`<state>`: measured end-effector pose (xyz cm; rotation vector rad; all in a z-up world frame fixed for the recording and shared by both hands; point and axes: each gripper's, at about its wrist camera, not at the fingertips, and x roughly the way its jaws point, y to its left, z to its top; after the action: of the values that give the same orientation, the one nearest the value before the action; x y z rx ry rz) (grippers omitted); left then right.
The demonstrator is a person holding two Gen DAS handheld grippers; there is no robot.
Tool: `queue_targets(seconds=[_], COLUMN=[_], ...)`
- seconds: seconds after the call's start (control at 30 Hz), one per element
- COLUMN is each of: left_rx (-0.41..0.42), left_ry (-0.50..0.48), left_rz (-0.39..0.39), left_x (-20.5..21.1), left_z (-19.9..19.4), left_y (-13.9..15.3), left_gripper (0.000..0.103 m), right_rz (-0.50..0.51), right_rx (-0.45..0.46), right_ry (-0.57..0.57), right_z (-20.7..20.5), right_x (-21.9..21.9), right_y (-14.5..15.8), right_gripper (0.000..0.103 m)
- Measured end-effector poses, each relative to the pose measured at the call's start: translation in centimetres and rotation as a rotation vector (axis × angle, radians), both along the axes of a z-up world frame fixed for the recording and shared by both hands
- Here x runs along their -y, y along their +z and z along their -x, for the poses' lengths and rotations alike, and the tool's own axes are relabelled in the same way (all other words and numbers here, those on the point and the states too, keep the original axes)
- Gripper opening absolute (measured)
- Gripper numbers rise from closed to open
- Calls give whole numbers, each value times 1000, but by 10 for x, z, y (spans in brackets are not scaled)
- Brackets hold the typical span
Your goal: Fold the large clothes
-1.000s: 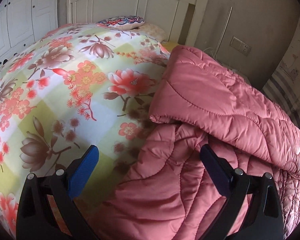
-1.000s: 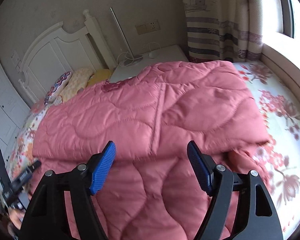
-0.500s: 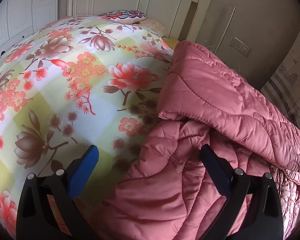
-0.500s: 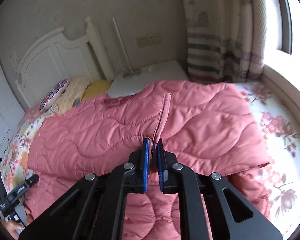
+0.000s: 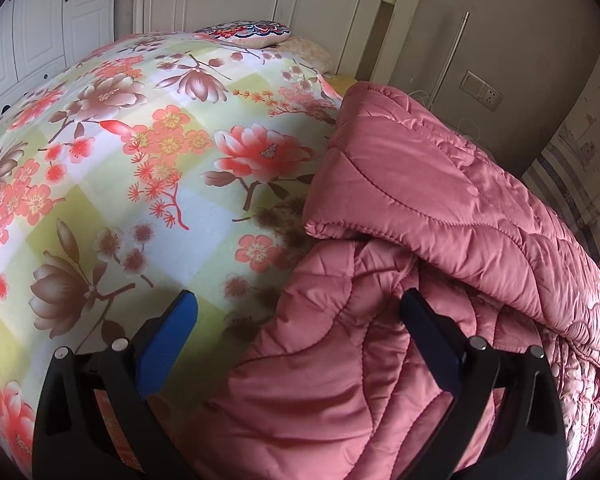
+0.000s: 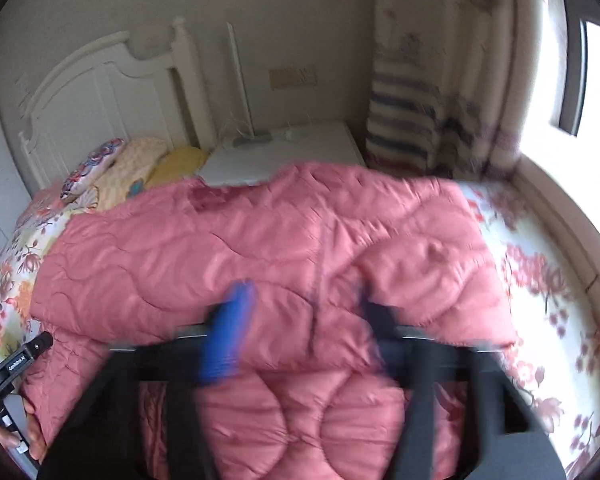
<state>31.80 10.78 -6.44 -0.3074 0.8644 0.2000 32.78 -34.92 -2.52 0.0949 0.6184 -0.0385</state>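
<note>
Lying partly folded across the bed, the pink quilted coat has one layer doubled over another, its near corner just beside the left hand-held gripper, which stands released with only a bulge of fabric between its jaws. The right hand-held gripper, blurred, has just been opening and is spread wide above the coat, pinching nothing. To do the next fold well, each should probably bite a full thickness at the lower hem, then lift evenly so edges meet squarely.
</note>
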Motion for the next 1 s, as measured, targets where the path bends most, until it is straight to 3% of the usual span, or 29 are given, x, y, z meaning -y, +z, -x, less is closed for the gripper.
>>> queue_targets(seconds=[0.07,0.17,0.27,0.33,0.4,0.5,0.63,0.73,0.87,0.93,1.0], left_rx=[0,0,3,5,18,55,148,166,86,13,26], left_ry=[0,0,0,0,1,-6,-135,-244,-335,-367,-394], left_rz=[-2,0,4,9,24,19,80,126,138,93,23], left_x=[0,-1,-1,-2,-5,-5,7,20,36,44,52], left_z=[0,0,0,-1,2,8,4,-24,-71,-90,-88], left_y=[0,0,0,0,2,15,55,70,46,21,21], left_gripper=[101,101,101,101,101,101,101,101,101,100,101], right_rz=[51,164,221,249,217,97,112,99,87,85,77], right_rx=[68,53,-16,-101,-168,-166,-159,-159,-158,-157,-156], right_ry=[41,135,190,164,141,135,133,136,139,141,146], right_z=[2,-10,-27,-40,-50,-51,-51,-51,-51,-51,-52], right_x=[-21,-64,-86,-85,-73,-50,-52,-53,-50,-49,-49], right_y=[6,3,-11,-29,-47,-55,-57,-57,-58,-58,-58], right_gripper=[97,88,87,87,92,95,96,97,97,97,97])
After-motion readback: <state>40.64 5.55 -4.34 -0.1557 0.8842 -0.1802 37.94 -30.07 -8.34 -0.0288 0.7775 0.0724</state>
